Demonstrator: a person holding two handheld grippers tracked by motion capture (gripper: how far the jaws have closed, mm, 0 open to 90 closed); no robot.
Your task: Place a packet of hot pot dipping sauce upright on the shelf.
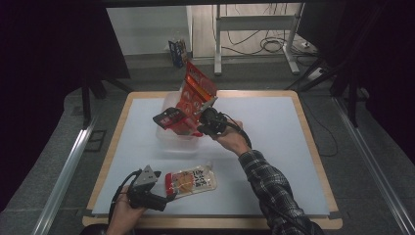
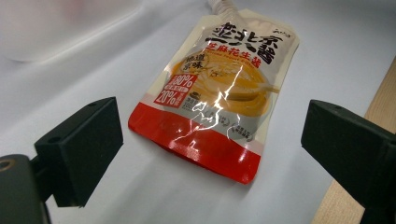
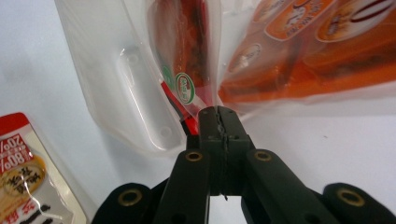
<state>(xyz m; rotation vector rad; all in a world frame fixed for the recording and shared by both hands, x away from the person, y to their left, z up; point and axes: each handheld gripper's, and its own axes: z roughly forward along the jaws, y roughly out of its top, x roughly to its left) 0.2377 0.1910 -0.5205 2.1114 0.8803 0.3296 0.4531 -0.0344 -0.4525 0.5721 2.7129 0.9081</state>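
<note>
So we're partway through loading the clear plastic bin (image 1: 169,134) sitting mid-table (image 1: 274,147). The big red snack bag (image 1: 195,95) is being stood up in the bin, tilted and sticking well out, with our right gripper (image 3: 219,112) pinched tight on its clear edge. A darker packet (image 1: 169,117) leans at the bin's front. Still left, we reckon: the sesame sauce pouch (image 2: 219,93), lying flat well in front of the bin, with our left gripper (image 2: 212,140) spread wide just before it, not touching.
</note>
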